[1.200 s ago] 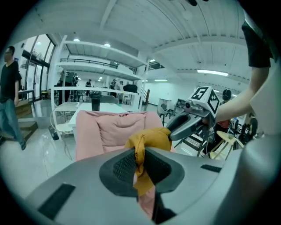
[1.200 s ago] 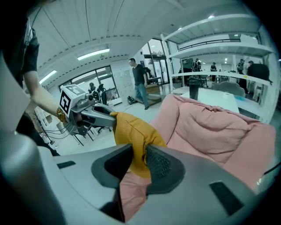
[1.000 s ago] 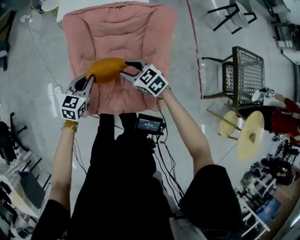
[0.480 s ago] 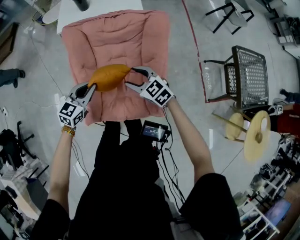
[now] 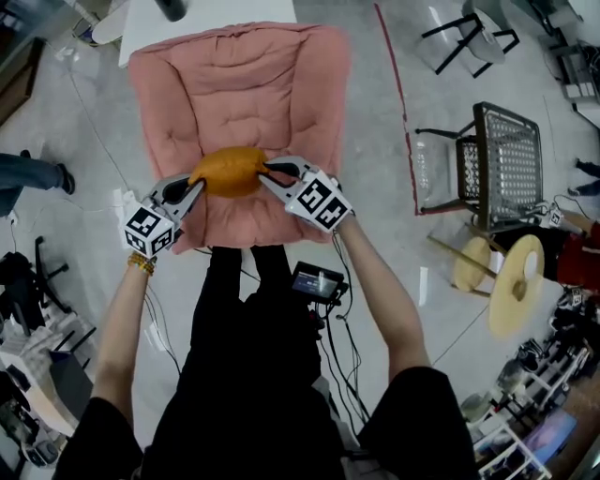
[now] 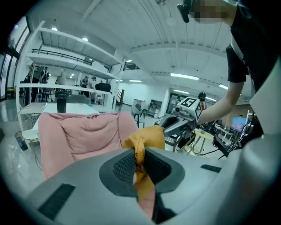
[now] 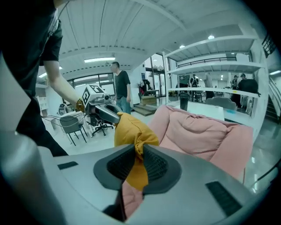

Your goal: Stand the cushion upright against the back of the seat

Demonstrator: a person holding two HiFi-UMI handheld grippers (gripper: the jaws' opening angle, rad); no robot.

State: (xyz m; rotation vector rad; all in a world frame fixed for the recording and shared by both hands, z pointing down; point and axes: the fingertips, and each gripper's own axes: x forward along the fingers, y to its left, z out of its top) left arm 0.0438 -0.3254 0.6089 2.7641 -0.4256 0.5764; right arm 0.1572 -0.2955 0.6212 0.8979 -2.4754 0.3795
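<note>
A mustard-yellow cushion hangs over the front of the pink padded seat, held at both ends. My left gripper is shut on its left corner; in the left gripper view the fabric is bunched between the pads. My right gripper is closing on the right corner, and the right gripper view shows cloth pinched between its pads. The seat's tall back rises behind the cushion.
A white table stands behind the seat. A black wire chair and round wooden stools are to the right. A screen device with cables hangs at the person's waist. Another person stands far off.
The right gripper's jaws stood wide around the cushion's right end half a second ago and now pinch it. Cushion and both grippers have shifted slightly over the seat's front.
</note>
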